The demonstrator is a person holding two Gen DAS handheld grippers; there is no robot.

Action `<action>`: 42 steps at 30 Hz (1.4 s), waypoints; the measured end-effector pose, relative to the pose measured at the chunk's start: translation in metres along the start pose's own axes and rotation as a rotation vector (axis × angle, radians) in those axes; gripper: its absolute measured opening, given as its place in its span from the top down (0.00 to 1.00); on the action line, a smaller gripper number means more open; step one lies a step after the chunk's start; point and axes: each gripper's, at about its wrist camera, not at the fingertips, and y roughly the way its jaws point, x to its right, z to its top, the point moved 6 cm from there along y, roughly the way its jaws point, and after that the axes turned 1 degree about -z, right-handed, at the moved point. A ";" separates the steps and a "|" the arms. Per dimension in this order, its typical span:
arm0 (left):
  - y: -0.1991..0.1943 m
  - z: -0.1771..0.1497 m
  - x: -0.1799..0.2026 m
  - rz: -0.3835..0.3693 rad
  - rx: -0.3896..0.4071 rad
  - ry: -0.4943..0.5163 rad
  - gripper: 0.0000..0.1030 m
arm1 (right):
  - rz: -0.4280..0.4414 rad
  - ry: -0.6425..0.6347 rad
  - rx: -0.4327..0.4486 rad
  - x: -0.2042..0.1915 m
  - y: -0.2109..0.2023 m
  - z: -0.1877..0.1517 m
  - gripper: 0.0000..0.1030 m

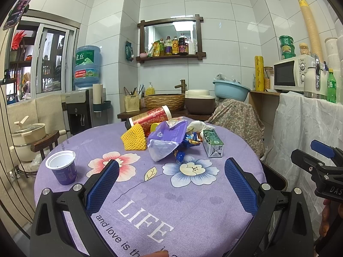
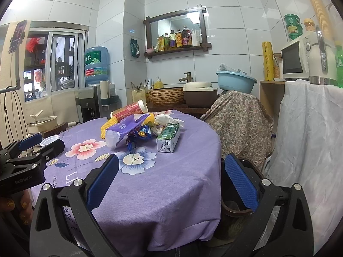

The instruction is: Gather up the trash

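Trash lies piled at the far side of the round table (image 1: 193,209): a red tube can (image 1: 150,116) on its side, yellow foam netting (image 1: 134,138), a purple plastic bag (image 1: 165,139), blue snack wrappers (image 1: 190,138), a white tissue (image 1: 199,125) and a green drink carton (image 1: 213,143). A purple yogurt cup (image 1: 63,167) stands alone at the left. My left gripper (image 1: 171,184) is open over the near cloth, empty. My right gripper (image 2: 171,182) is open at the table's right edge, empty. The carton (image 2: 168,138) and the bag (image 2: 122,130) lie ahead of it.
A chair draped with paisley cloth (image 1: 238,120) stands behind the table at the right. A white-covered counter (image 1: 308,128) holds a microwave (image 1: 289,75) and a green bottle (image 1: 331,85). A water dispenser (image 1: 83,109) and a pot (image 1: 27,135) are at the left. A dark bin (image 2: 233,205) sits below the right gripper.
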 end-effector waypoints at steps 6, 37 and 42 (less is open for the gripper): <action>0.002 -0.002 0.001 -0.001 -0.007 0.003 0.05 | -0.001 0.006 -0.004 -0.001 0.000 -0.003 0.05; 0.039 -0.040 0.001 -0.060 -0.245 -0.001 0.05 | 0.059 0.005 -0.259 0.000 0.060 -0.043 0.05; 0.049 -0.038 -0.015 -0.035 -0.273 0.055 0.05 | 0.088 -0.006 -0.316 -0.006 0.077 -0.052 0.05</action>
